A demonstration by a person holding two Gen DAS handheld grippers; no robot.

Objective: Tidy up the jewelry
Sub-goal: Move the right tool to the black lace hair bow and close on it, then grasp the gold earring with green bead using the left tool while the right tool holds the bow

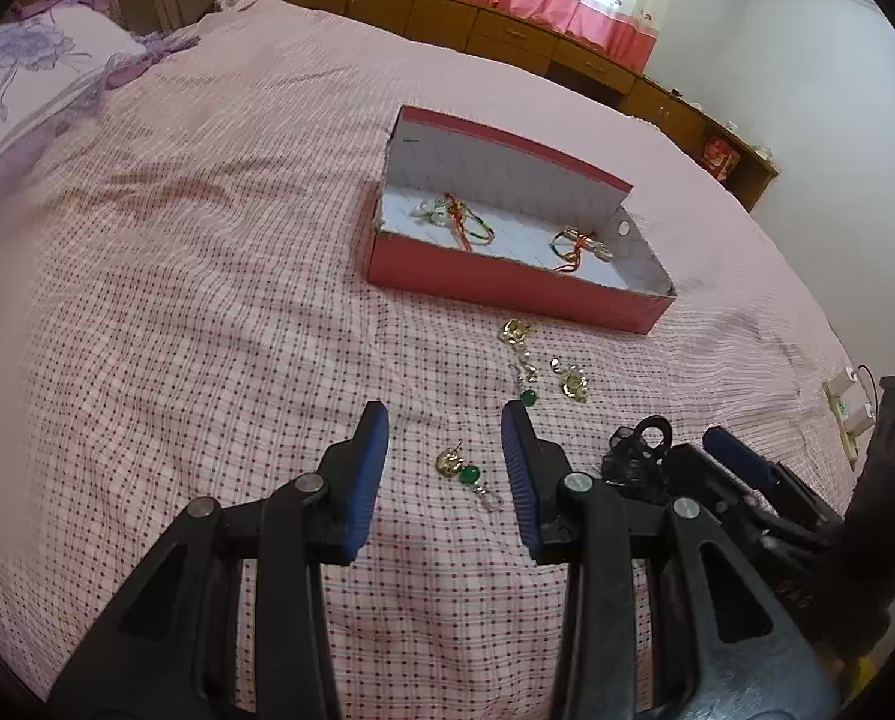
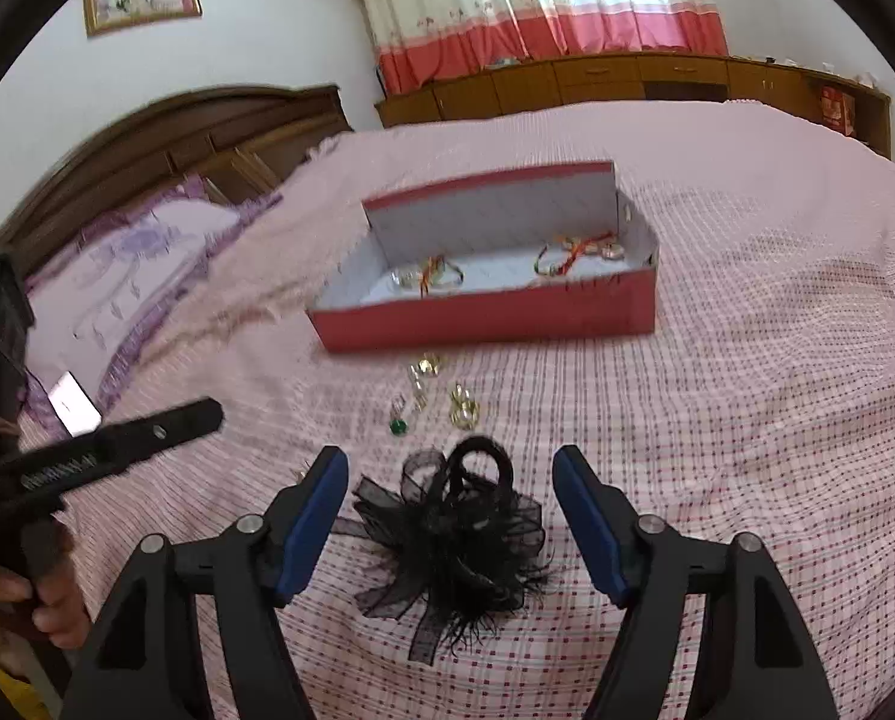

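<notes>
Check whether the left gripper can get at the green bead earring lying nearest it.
Probably yes: the green bead earring lies bare on the bedspread, framed by the left gripper's open jaws, nothing over it.

No lettering can be made out with certainty. The black plastic body of the left gripper point(image 2: 123, 450), at nine o'clock in the right wrist view, carries a line of pale embossed characters, too blurred to read. The small red box on the brown wooden cabinet point(image 2: 836, 110), at two o'clock, bears unreadable marks.
</notes>
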